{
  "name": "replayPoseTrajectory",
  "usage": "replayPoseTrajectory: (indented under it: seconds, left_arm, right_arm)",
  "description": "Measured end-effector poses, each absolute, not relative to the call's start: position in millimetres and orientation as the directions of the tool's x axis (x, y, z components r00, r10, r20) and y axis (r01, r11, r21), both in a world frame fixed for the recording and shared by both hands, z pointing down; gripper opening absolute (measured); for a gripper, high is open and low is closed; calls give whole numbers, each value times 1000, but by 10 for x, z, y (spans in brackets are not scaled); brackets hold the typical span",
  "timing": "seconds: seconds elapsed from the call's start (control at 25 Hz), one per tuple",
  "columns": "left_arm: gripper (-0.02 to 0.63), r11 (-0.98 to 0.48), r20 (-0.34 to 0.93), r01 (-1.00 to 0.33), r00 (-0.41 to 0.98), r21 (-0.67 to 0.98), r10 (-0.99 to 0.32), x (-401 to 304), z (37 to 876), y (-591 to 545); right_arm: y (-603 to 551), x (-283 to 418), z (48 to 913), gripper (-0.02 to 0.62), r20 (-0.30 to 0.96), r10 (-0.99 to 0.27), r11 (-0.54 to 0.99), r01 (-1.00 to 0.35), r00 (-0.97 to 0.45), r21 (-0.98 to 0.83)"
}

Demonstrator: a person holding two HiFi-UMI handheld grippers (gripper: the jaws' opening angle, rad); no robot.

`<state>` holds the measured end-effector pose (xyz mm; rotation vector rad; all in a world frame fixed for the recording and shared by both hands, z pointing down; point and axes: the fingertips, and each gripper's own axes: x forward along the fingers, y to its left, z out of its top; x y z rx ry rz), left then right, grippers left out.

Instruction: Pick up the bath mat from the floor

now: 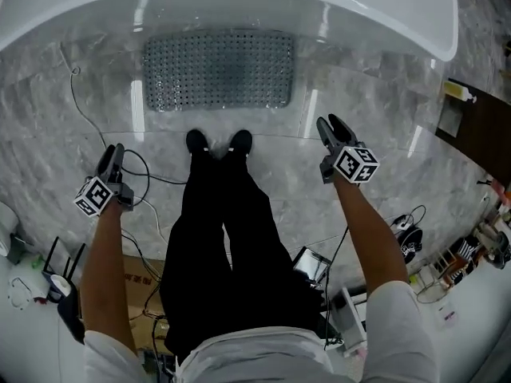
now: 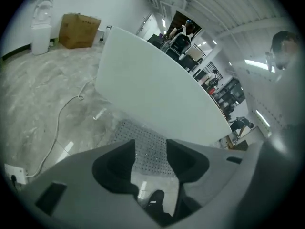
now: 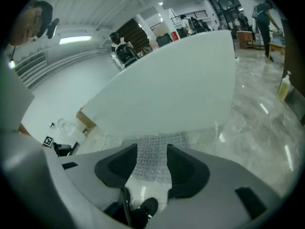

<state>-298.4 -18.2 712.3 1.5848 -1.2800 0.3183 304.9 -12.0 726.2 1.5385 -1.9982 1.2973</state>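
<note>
Head view: bath mat (image 1: 218,69) sits upper centre, flat on the marble floor (image 1: 383,110). It's a grey, see-through rectangle with rounded corners, covered in a grid of small holes. Its far long edge lies just beside the white tub (image 1: 239,6); its near edge is a short way ahead of my shoes (image 1: 219,142). All four mat edges are in view, nothing on top. Left gripper (image 1: 110,162) is at left centre and right gripper (image 1: 330,128) at right centre, both well apart from the mat, with bare floor between. A thin cable (image 1: 76,94) runs down the floor left of the mat. The lower right corner is clutter I can't sort out.

Left gripper view: jaws spread, nothing between the pads. The mat (image 2: 143,142) shows only through the gap, lower centre; the gripper body cuts off its near part. The tub wall fills the middle. A cardboard box (image 2: 80,30) stands upper left, far off.

Right gripper view: jaws spread, pads empty. A strip of mat (image 3: 155,144) shows through the gap, its sides hidden by the jaws. Open marble at right; a bottle (image 3: 284,87) stands at the right edge.
</note>
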Motion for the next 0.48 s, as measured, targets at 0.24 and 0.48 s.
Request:
replayPoseTrajectory:
  seconds: [0.24,0.48]
  left_arm:
    - [210,72,747,-828,460,556,-480,-2955,7835,-39]
    - [221,17,769,-837,494,547,-407,-3055,8407,-82]
  right_arm:
    - [29,2737,8161,219,762,-483,25,-877,-431,-480]
    - [-159,2400,8733,224,760,-458,41,-865,-461,-500]
